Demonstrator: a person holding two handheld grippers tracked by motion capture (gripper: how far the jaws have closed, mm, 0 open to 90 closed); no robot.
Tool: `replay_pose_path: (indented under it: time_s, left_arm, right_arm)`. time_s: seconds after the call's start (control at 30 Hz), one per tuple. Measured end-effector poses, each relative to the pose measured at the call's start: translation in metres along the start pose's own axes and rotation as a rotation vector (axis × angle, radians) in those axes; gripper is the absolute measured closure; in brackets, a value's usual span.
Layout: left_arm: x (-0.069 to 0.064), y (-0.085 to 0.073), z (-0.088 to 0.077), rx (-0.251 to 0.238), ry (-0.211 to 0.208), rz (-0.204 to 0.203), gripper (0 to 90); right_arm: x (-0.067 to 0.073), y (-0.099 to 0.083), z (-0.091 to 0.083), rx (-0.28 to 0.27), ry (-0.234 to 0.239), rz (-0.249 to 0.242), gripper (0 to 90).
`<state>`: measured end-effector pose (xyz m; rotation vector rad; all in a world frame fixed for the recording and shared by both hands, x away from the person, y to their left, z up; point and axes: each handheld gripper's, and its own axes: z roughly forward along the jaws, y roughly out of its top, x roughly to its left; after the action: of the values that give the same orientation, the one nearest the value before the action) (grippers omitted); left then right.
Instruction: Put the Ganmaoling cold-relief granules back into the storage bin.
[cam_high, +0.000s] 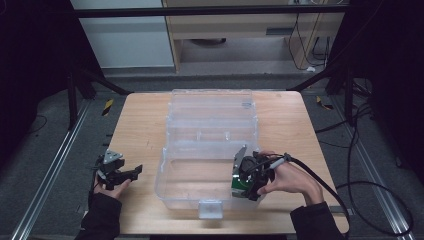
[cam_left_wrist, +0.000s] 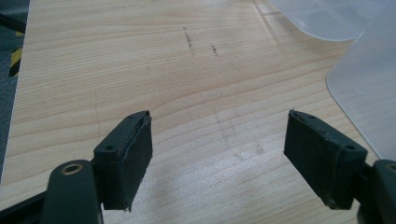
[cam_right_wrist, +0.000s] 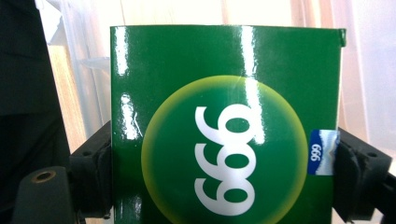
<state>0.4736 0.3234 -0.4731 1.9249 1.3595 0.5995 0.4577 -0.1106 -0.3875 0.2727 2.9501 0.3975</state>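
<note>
In the right gripper view the right gripper (cam_right_wrist: 219, 163) is clamped on a glossy green box (cam_right_wrist: 224, 121): one black jaw presses its left edge and the other its right edge, low in the frame. The box face carries a yellow-rimmed green circle with white digits that read 666 or 999 (which way up the box sits cannot be told), and a small blue label with the same digits lies at the right edge, just beside the right jaw. Behind the box are translucent plastic walls and a strip of wood at the left.

In the high view the right gripper (cam_high: 248, 184) sits at lower centre-right, held by the person's right hand (cam_high: 290, 179), with its cable trailing off to the right. It reaches into the front compartment of a clear plastic storage box (cam_high: 210, 145), at that compartment's right end, and a bit of the green box (cam_high: 240, 186) shows beneath it. The rest of that compartment looks bare, as do the shallower compartments behind it; the lid stands open toward the top of the frame and a latch tab hangs at the front.

The left gripper (cam_high: 127, 174) rests at lower left of the high view, in the left hand (cam_high: 111, 189), on the wooden table (cam_high: 140, 125) and clear of the container. In the left gripper view its jaws stand wide apart with nothing between them, only bare table (cam_left_wrist: 187, 84), and the container's corner (cam_left_wrist: 364, 88) is at the upper right.
</note>
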Motion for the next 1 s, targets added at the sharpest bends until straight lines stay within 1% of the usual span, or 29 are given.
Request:
replay_pose_path:
  time_s: [0.1, 0.17, 0.37, 0.43, 0.57, 0.63, 0.73, 0.83, 0.93, 1.0]
  left_arm:
    - [0.000, 0.000, 0.000, 0.000, 0.000, 0.000, 22.9]
    - [0.000, 0.000, 0.000, 0.001, 0.000, 0.000, 23.0]
    - [0.000, 0.000, 0.000, 0.001, 0.000, 0.001, 22.9]
    - [0.001, 0.000, 0.000, 0.001, 0.000, 0.000, 22.9]
    - [0.000, 0.000, 0.001, 0.001, 0.000, 0.001, 22.9]
    - [-0.001, 0.000, 0.001, 0.002, 0.000, 0.002, 22.9]
    - [-0.001, 0.000, 0.000, 0.001, 0.000, 0.001, 22.9]
    - [-0.001, 0.000, 0.000, 0.002, 0.000, 0.002, 22.9]
    - [0.000, 0.000, 0.000, 0.002, 0.000, 0.000, 22.9]
    - [0.000, 0.000, 0.000, 0.002, 0.000, 0.000, 23.0]
  right_arm:
    - [-0.001, -0.002, 0.004, -0.002, 0.005, 0.018, 14.7]
    - [-0.001, -0.005, 0.006, -0.015, 0.010, 0.028, 14.8]
    - [-0.002, -0.006, 0.008, -0.020, 0.011, 0.026, 13.3]
    - [-0.003, -0.007, 0.005, -0.032, 0.007, 0.032, 12.2]
    - [-0.003, -0.010, -0.006, -0.070, -0.002, 0.052, 12.5]
    - [-0.002, -0.012, -0.012, -0.088, -0.015, 0.065, 12.5]
    - [0.000, -0.015, -0.022, -0.137, -0.035, 0.079, 12.1]
    - [-0.001, -0.020, -0.032, -0.178, -0.061, 0.116, 12.4]
    - [-0.002, -0.027, -0.043, -0.224, -0.106, 0.159, 11.8]
    - [-0.003, -0.032, -0.049, -0.255, -0.137, 0.176, 8.2]
